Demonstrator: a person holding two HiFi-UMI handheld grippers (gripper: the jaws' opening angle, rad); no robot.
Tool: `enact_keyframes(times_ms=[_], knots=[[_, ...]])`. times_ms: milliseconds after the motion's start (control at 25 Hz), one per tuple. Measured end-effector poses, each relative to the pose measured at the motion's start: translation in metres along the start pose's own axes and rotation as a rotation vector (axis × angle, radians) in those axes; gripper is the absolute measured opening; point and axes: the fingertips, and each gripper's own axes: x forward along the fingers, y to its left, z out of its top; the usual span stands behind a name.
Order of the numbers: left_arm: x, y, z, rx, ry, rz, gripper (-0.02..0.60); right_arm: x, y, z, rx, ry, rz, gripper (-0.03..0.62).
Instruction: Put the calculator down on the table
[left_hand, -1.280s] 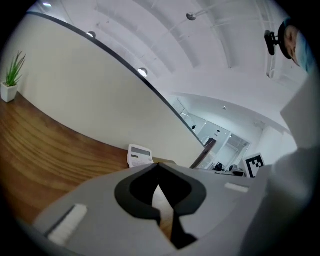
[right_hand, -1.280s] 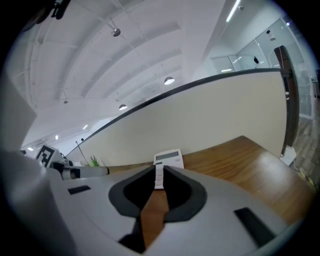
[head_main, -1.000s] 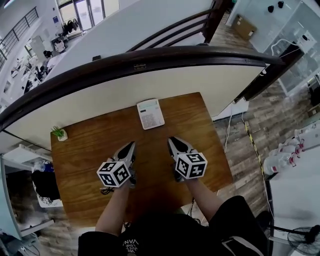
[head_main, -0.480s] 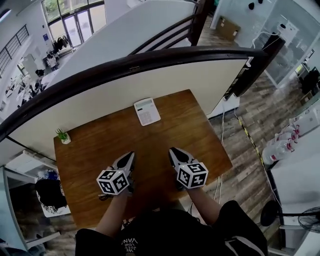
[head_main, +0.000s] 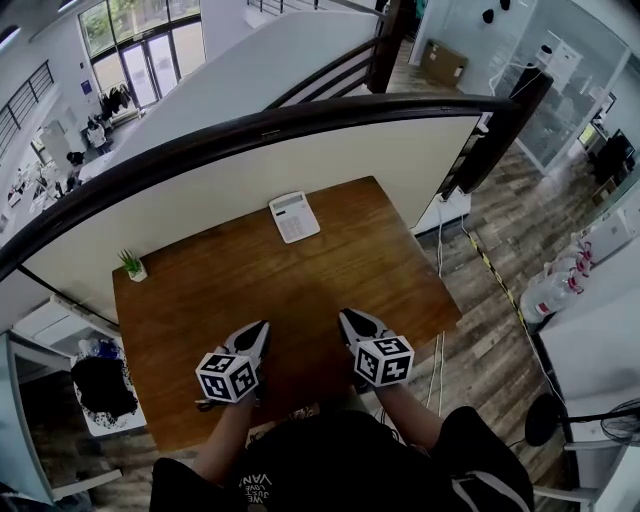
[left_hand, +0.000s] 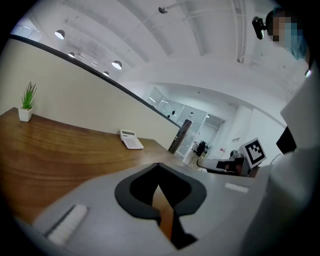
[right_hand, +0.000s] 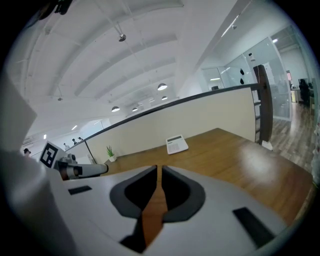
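calc (head_main: 294, 217) flat by far edge of table (head_main: 330, 270), L claw (head_main: 260, 327) closed tight w/ nothing in it, R claw (head_main: 349, 317) cracked a hair, empty, both near front edge

White letters sit on the person's black shirt (head_main: 262, 487). The top row seems to start with "VAN", and the rest is too small. The keys on the calculator (head_main: 294, 216) are too tiny to read.

Brown wood on the table (head_main: 300, 290), grain plain, smooth with a soft sheen (brightest toward three o'clock in the right gripper view). Matt white plastic on the calculator (head_main: 294, 217) at twelve o'clock. Matt grey plastic shells, darker matt linings, on the left gripper (left_hand: 159, 165) and right gripper (right_hand: 158, 167).
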Motion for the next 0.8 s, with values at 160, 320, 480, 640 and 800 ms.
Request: enact_keyframes(times_ms=[160, 320, 480, 640, 800], knots=[[-0.015, -0.003, -0.013, -0.004, 0.007, 0.010, 0.011, -0.011, 0.001, -0.012, 0.014, 0.009, -0.019, 0.040], [-0.027, -0.007, -0.019, -0.015, -0.005, 0.006, 0.011, -0.018, 0.001, -0.019, 0.011, 0.017, -0.030, 0.032], [-0.037, -0.008, -0.022, -0.029, -0.025, 0.012, 0.011, -0.022, 0.006, -0.022, 0.002, 0.016, -0.023, 0.028], [-0.041, -0.008, -0.021, -0.020, -0.033, 0.018, 0.011, -0.023, 0.010, -0.021, -0.037, 0.023, -0.024, 0.026], [-0.044, -0.007, -0.019, -0.028, -0.046, 0.021, 0.011, -0.025, 0.011, -0.024, -0.035, 0.028, -0.027, 0.026]])
